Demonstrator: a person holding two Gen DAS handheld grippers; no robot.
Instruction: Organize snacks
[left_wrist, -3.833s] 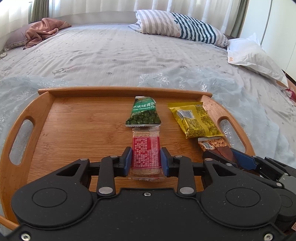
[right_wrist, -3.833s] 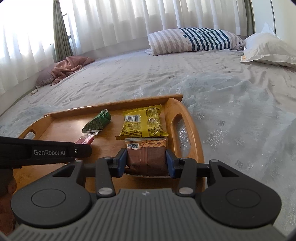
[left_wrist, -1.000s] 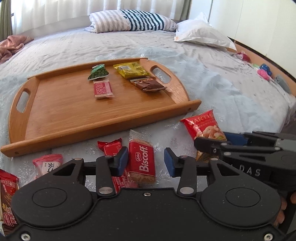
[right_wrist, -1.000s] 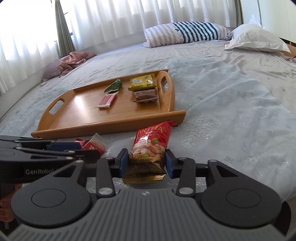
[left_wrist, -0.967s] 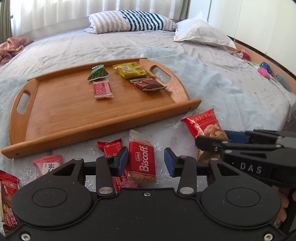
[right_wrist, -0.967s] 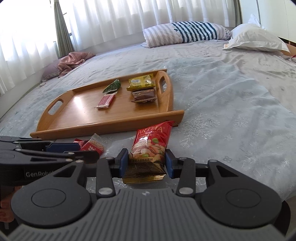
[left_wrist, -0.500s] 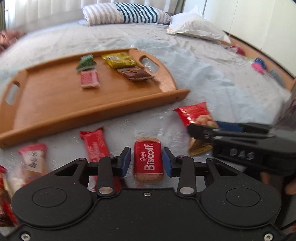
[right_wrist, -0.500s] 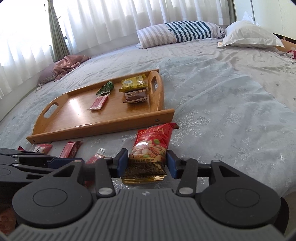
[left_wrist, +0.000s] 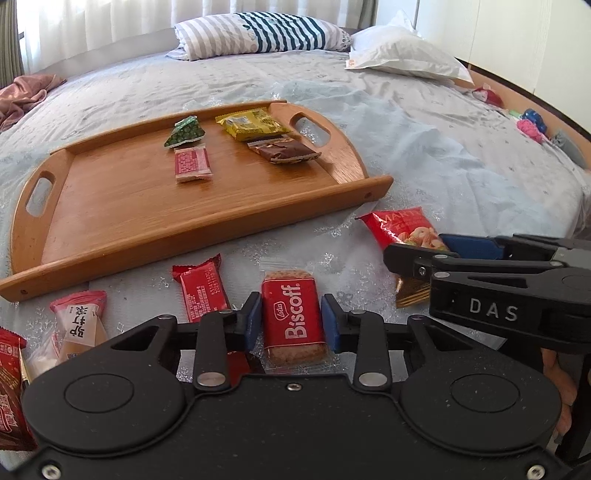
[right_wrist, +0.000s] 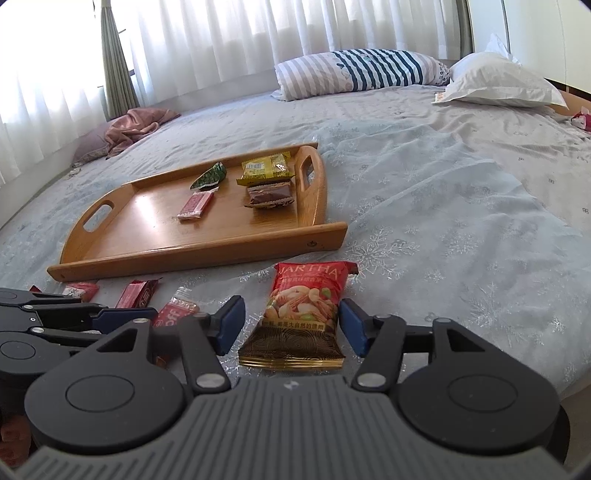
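Left wrist view: the left gripper (left_wrist: 291, 326) has its blue pads pressed against both long edges of the Biscoff biscuit pack (left_wrist: 293, 320), clamped across the narrow width so the stiff biscuit inside takes the squeeze, though whether the pack is off the bed cannot be told. In the right wrist view the right gripper (right_wrist: 291, 325) stands apart around the Martha nut bag (right_wrist: 304, 314), the right pad close to touching and the left pad clear of it; the bag lies flat on the bed, so this reads as lining up for a grasp. Both packs sit near the wooden tray (left_wrist: 207, 225), which rests on the bed just beyond them. On the tray the snacks lie in two short columns toward the far right end: a green pea packet (left_wrist: 184, 133) above a red-labelled cracker pack (left_wrist: 192, 163), and a yellow packet (left_wrist: 251, 123) above a brown wafer pack (left_wrist: 284, 151), which suggests new ones will fill the bare wood nearer the left handle. More loose snacks lie on the bed to the left, a red bar (left_wrist: 201, 291) and a pale pink-topped pack (left_wrist: 81, 325) among them. The bed wears a soft pale blue snowflake-print cover (right_wrist: 461, 221), with a striped pillow (right_wrist: 354, 72), a white pillow (right_wrist: 498, 86) and bright curtained windows (right_wrist: 184, 44) behind.
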